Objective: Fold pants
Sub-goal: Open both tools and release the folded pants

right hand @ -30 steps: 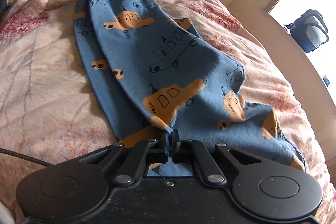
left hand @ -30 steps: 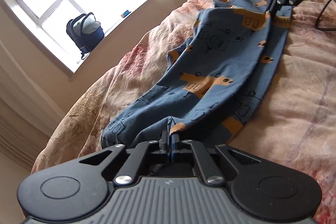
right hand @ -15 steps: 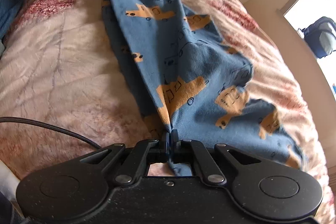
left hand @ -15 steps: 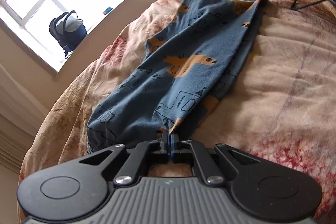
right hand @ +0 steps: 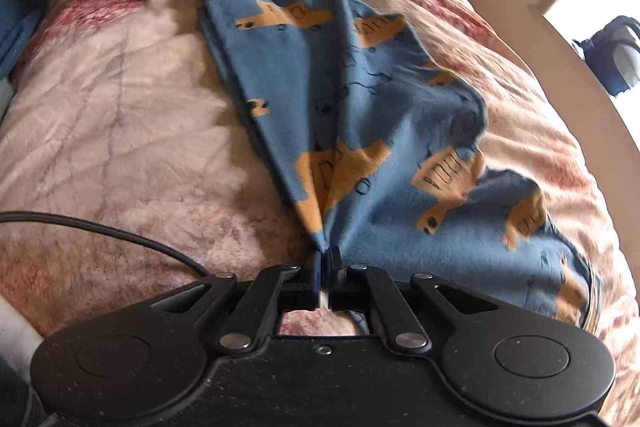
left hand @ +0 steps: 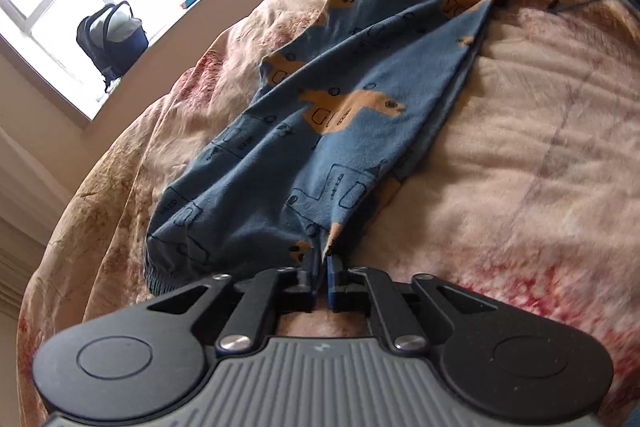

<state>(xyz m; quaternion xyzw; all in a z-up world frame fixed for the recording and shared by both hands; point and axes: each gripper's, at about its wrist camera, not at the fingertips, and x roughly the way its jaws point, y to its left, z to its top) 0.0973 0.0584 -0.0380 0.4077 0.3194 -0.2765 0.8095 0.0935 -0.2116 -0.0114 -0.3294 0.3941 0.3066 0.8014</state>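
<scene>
The pants lay along the bed, bare bedding beside them; the left gripper and right gripper, tilted down, had their jaws opening narrowly with cloth between.

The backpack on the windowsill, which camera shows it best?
The left wrist view: the backpack sits whole on the sill, dark blue with a pale panel, clear against the bright window. The right wrist view catches it only at the right edge, cropped and less distinct.
</scene>
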